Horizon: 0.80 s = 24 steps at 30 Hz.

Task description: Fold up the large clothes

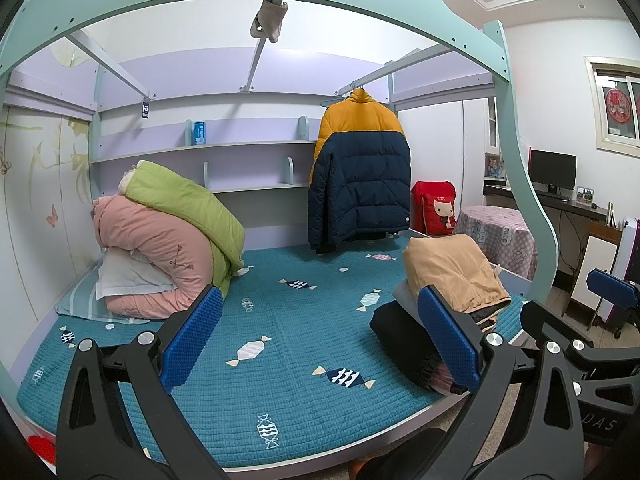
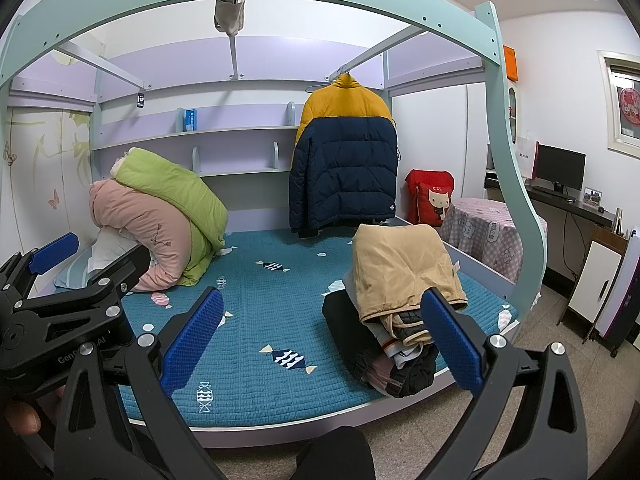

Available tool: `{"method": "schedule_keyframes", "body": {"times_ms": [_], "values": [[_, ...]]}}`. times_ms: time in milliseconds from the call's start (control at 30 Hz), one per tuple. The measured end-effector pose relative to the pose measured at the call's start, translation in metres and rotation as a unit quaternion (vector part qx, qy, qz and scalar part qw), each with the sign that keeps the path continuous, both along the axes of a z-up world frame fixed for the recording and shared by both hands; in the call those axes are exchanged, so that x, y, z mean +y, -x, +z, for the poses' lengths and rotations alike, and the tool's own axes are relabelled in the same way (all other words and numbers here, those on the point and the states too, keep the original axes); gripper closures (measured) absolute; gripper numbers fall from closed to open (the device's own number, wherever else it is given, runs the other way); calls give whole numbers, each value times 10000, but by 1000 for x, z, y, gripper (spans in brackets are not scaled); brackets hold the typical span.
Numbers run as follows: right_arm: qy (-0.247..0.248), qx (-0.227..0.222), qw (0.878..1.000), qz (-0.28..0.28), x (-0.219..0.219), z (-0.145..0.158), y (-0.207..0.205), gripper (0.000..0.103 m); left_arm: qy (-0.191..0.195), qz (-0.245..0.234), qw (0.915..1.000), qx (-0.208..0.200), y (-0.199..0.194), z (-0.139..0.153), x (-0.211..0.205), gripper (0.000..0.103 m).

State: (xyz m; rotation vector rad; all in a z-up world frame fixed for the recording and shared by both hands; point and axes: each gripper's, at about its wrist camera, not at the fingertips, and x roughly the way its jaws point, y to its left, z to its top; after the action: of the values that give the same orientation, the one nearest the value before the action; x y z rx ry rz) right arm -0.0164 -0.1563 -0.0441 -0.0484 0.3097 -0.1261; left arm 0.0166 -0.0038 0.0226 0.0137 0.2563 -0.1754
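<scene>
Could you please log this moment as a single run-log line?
phase: pre-grasp | left gripper: open, empty | right gripper: open, empty | puffer jacket: hanging on rail | folded clothes pile: on bed, right side

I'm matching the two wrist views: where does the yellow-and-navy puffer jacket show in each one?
Left wrist: the puffer jacket hangs right of centre, above the far edge of the bed.
Right wrist: the puffer jacket hangs near centre, slightly right.
Shared landmark: the red cat cushion sits just to its lower right in both.
</scene>
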Motion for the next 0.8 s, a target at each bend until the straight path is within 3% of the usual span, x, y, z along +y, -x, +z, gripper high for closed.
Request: {"method": "schedule_keyframes", "body": {"times_ms": [567, 800], "values": [[-4, 22, 10000, -57, 3, -2, 2, 7, 8, -63, 10000, 30, -4, -3, -1, 5], [45, 113, 9998, -148, 13, -11, -7, 7, 146, -171, 9996, 180, -27, -17, 11, 5]]}}
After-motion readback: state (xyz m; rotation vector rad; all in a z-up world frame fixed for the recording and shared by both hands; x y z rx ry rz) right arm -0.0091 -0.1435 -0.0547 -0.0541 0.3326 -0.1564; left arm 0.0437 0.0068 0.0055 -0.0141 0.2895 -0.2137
